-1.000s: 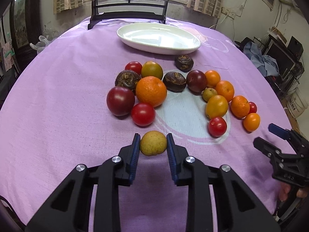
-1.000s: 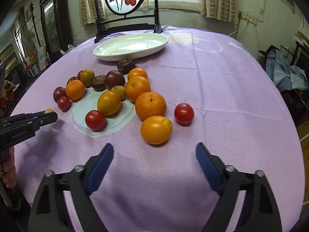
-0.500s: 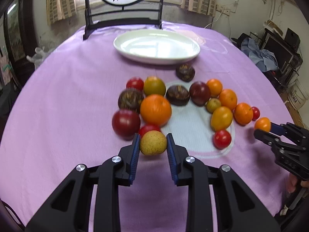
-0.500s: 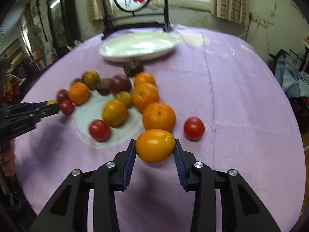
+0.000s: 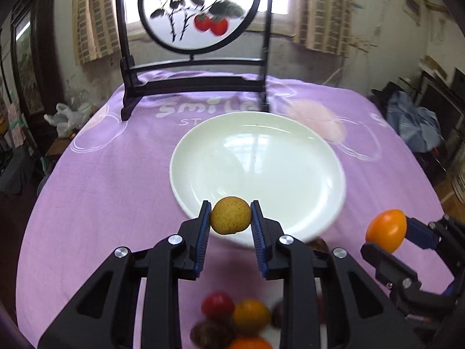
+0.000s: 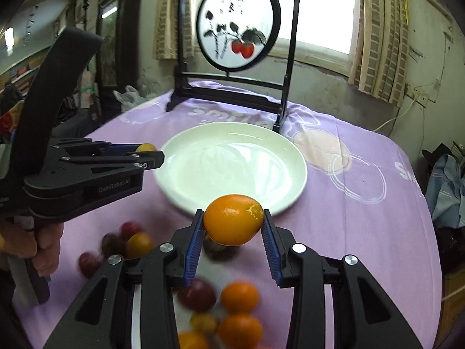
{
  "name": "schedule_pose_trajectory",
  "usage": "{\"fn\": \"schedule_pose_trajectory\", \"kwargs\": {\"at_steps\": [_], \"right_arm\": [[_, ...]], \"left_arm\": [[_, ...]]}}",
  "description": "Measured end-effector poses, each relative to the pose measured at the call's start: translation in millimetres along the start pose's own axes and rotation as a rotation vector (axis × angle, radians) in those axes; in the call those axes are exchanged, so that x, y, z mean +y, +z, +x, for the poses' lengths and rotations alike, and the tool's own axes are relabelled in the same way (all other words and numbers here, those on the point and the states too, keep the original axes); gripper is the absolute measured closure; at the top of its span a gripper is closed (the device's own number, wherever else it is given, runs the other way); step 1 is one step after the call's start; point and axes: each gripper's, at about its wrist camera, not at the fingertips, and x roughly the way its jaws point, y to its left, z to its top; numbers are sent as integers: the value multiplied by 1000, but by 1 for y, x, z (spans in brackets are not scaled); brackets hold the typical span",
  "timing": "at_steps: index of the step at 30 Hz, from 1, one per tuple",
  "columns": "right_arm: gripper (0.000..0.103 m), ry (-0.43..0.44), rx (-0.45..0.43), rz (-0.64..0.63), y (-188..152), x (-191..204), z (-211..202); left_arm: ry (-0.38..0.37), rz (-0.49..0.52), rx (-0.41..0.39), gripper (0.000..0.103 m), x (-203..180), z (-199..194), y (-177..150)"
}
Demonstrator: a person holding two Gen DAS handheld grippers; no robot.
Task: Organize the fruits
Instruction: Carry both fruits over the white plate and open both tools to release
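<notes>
My left gripper is shut on a small round yellow fruit and holds it in the air just over the near rim of the empty white plate. My right gripper is shut on an orange fruit, raised at the plate's near edge. In the left wrist view the right gripper with its orange fruit is to the right. In the right wrist view the left gripper is to the left. Several loose fruits lie blurred on the cloth below the grippers.
A purple cloth covers the round table. A black-framed round painted screen stands at the far edge behind the plate. Clothes and clutter sit beside the table at the right. A hand holds the left gripper.
Both grippers have lifted their fruits off the cloth and moved forward to the plate. The right gripper was open a second ago and closed on the orange fruit.
</notes>
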Motion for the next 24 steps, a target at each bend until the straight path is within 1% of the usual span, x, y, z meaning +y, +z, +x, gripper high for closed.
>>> {"fn": "schedule_pose_trajectory", "kwargs": {"at_steps": [3,5,7,8,9,10,11,13,15,17,19,22,24], "right_arm": [[63,-2,66,33,14,-6,42],[63,-6,127,62,18,-10,68],[63,1,183,67,14,-10,86],[56,-2,200,71,13,-10,94],[52,-2,215,68,12,-8,98],[45,-3,206,54,13,-6,98],[42,-13,203,50,13,-5,97],[42,-6,191,51,12,-4,86],[42,3,174,60,9,-6,70],[42,12,148,57,2,-8,48],[41,21,120,55,-8,-10,26],[37,33,80,67,-30,-14,-8],[37,33,63,72,-48,-16,-28]], "left_arm": [[15,-2,14,76,2,30,12],[17,-12,43,76,2,47,14],[5,-18,95,75,2,66,12],[-2,-24,115,72,2,74,11],[-8,-32,137,52,2,80,11],[-6,-37,152,37,2,82,9],[-2,-40,151,36,2,82,8],[-13,-38,133,35,4,72,7],[-11,-40,137,33,6,59,5],[-4,-45,124,31,10,40,-2],[-3,-30,97,26,12,17,-14],[21,3,49,19,14,-14,-37],[30,18,29,18,16,-33,-57]]}}
